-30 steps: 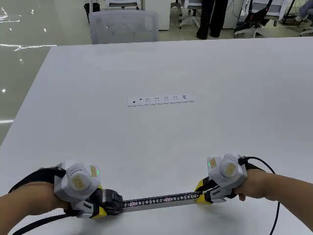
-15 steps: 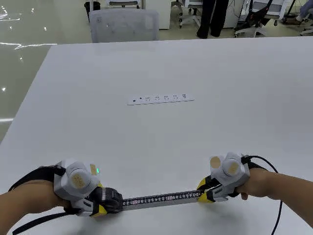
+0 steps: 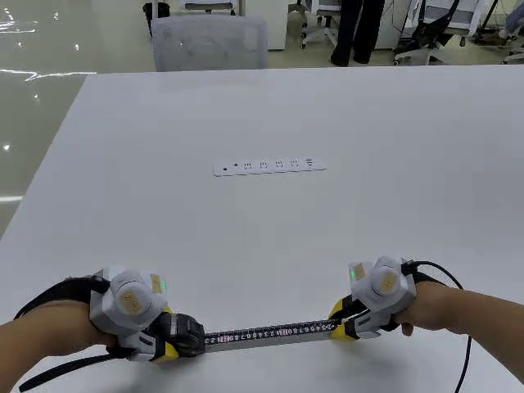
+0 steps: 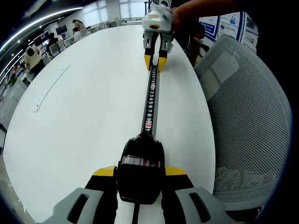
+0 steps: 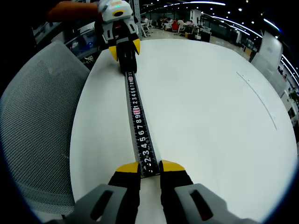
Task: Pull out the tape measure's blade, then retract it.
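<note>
Yellow-tipped fingers [image 4: 105, 171] clamped on both ends of the tape.
Left gripper [image 4: 140, 173] grips the black tape measure case [image 3: 187, 336]; right gripper [image 5: 149, 168] pinches the silver numbered blade [image 3: 270, 334], stretched along the white table's [image 3: 270, 237] near edge.

Open-plan office or lab: a broad white table [image 3: 393, 147] with a power strip [image 3: 269, 166], a mesh office chair [image 3: 209, 42] at 11 o'clock, a rolling chair [image 3: 426, 34] at 1 o'clock, a glossy floor [image 3: 41, 49], ceiling light strips [image 4: 56, 15] and people at distant desks [image 4: 32, 55].

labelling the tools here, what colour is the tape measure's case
Black. The tape measure's case shows best in the left gripper view.
</note>
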The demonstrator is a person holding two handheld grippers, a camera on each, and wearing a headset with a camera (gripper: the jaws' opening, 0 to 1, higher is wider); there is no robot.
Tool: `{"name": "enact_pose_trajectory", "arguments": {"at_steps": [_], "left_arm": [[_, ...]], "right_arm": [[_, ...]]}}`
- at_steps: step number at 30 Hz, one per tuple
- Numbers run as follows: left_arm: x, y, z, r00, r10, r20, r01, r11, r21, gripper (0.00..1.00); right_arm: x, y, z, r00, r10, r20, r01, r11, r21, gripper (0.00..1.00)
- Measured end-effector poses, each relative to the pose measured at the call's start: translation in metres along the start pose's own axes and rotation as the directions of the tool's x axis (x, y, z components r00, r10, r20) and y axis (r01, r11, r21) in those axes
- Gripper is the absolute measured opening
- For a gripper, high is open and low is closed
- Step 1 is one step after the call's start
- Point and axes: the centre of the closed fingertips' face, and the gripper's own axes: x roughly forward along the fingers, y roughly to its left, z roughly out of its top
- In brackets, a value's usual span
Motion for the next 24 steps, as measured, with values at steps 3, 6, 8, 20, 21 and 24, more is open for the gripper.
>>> {"name": "enact_pose_trajectory", "arguments": {"at_steps": [3,6,8,20,21,24], "left_arm": [[-0.0001,-0.0002,0.0001,1.0000,0.000,0.000,0.000,1.000,0.003,0.33],[-0.0002,-0.0006,0.0002,1.0000,0.002,0.003,-0.002,1.000,0.002,0.33],[0.0000,-0.0004,0.0004,1.0000,0.001,0.005,-0.001,1.000,0.003,0.33],[0.0002,-0.0003,-0.0003,1.0000,0.000,0.002,0.000,1.000,0.018,0.32],[0.0003,-0.0003,-0.0003,1.0000,-0.001,0.001,0.001,1.000,0.018,0.32],[0.0004,-0.0002,-0.0005,1.0000,-0.005,-0.003,0.005,1.000,0.022,0.32]], "right_arm": [[-0.0002,0.0005,0.0006,1.0000,0.000,-0.004,0.000,1.000,0.000,0.14],[-0.0003,0.0012,0.0011,0.9999,-0.003,-0.013,0.003,1.000,0.000,0.14],[-0.0002,0.0013,0.0012,0.9998,-0.008,-0.020,0.008,1.000,-0.008,0.14],[0.0011,0.0002,0.0000,0.9991,-0.001,-0.043,0.000,1.000,-0.014,0.14],[0.0007,0.0007,0.0003,0.9991,0.000,-0.042,0.000,1.000,-0.012,0.14],[0.0009,0.0009,0.0004,0.9983,0.011,-0.057,-0.013,0.999,-0.037,0.14]]}}
